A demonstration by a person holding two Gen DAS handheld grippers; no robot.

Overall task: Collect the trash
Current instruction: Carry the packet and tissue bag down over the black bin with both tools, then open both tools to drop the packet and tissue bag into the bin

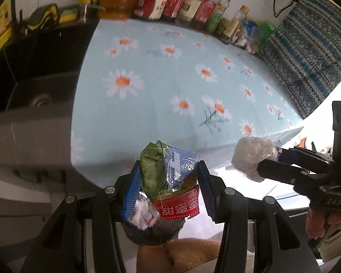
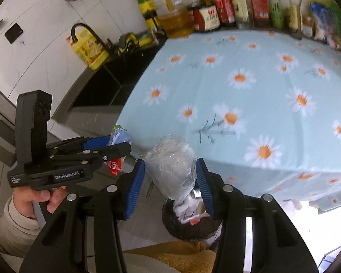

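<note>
- The left gripper has its jaws clamped on a bunch of crumpled wrappers: a green one, a blue-and-clear one and a red one with print.
- The right gripper has its jaws clamped on a ball of clear plastic wrap with something white inside.
- Both pieces of trash are in the air, just past the near edge of the desk with the daisy cloth, and above a dark trash bin on the floor.
- The bin already holds white paper and a small red scrap; its opening looks small compared with the two grippers.
- What could go wrong, in my judgement: if the jaws open while a gripper is not fully over the bin, the light wrappers can drift and fall on the floor beside it.
- The wrapper bunch is loose, so one piece can slip out alone, or stay stuck to a blue pad when the jaws part.
- The two grippers are near each other; if both go to the bin together, they can bump.
- The bottles at the far edge are well apart from the grippers and in no danger.
</note>
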